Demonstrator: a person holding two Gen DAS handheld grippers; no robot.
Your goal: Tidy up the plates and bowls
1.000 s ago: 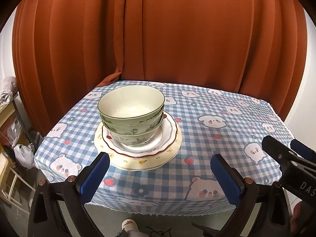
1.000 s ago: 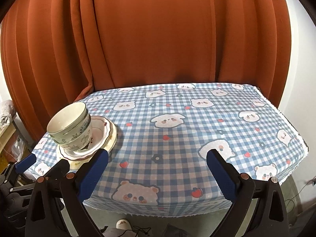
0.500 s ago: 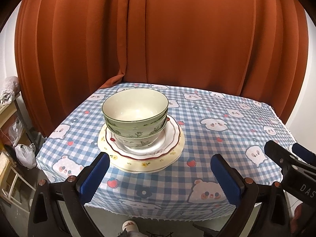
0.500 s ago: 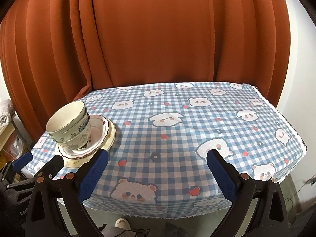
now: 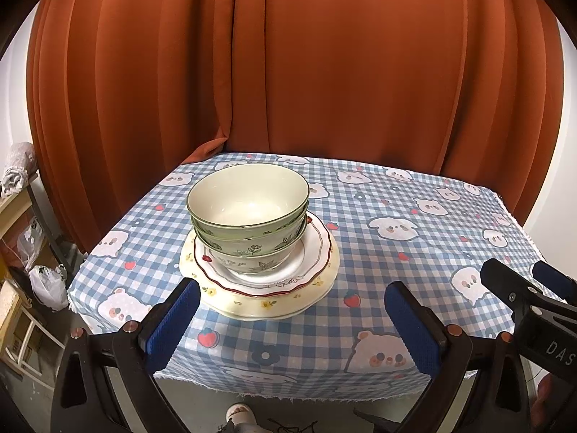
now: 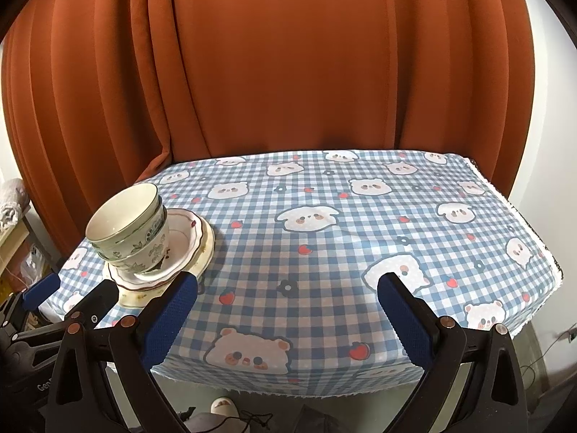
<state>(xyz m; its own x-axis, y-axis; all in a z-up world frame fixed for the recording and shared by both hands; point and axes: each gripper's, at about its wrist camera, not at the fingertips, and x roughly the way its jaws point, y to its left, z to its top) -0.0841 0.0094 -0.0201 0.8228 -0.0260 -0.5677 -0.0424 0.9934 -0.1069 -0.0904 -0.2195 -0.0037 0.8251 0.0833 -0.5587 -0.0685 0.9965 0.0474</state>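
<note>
Fingers of the left gripper (image 5: pixel 286 319) spread wide, nothing between the blue pads; fingers of the right gripper (image 6: pixel 286 308) likewise spread and empty. Both sit at the near edge of the desk (image 6: pixel 360 259), clear of the crockery.

Task items: two green-rimmed bowls (image 5: pixel 249 213) nested one inside the other, standing on a red-rimmed scalloped plate (image 5: pixel 313 252), which lies on a larger cream plate (image 5: pixel 306 299). The whole stack is on the left part of the desk, directly ahead of the left gripper; in the right wrist view it sits far left (image 6: pixel 126 223). Rest of the checked cloth is bare.

Judgement: the stack looks complete, bowls on plates, so the task is either done or at its start; cannot tell which. If more is wanted, the next move calls for the left gripper to advance and close on a bowl rim.

Pose: both grippers held level, pointing across the desk, side by side. The right gripper's finger shows at the left view's right edge.
</note>
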